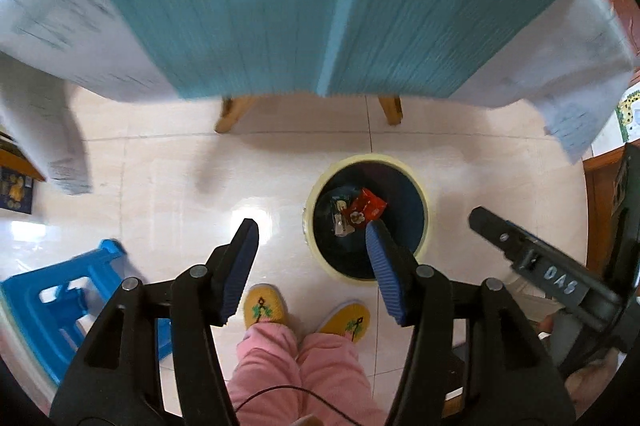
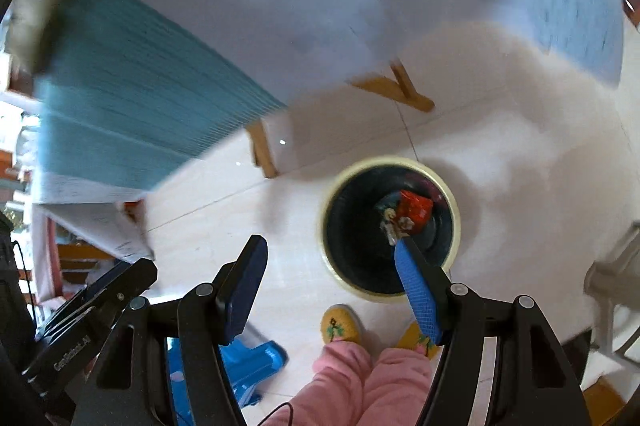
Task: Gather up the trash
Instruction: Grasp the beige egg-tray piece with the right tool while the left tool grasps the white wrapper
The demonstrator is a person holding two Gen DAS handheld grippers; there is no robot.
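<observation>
Both the left gripper (image 1: 312, 258) and right gripper (image 2: 332, 266) are hanging spread and empty over the bin (image 1: 425, 202), where the red wrapper (image 1: 366, 208) is lying (probably light, crinkly, best pinched at an edge).

Left tool (image 1: 312, 246) points down at the floor (image 1: 160, 186), jaws apart, nothing between them. Yellow-rimmed bin (image 1: 366, 218) sits on the floor below the worktop (image 1: 280, 6); red wrapper (image 1: 366, 206) and other scraps lie inside. Right tool (image 1: 536, 254) hangs just right of the bin. Yellow slippers (image 1: 266, 306) stand near the bin; blue stool (image 1: 60, 298) well left.
</observation>
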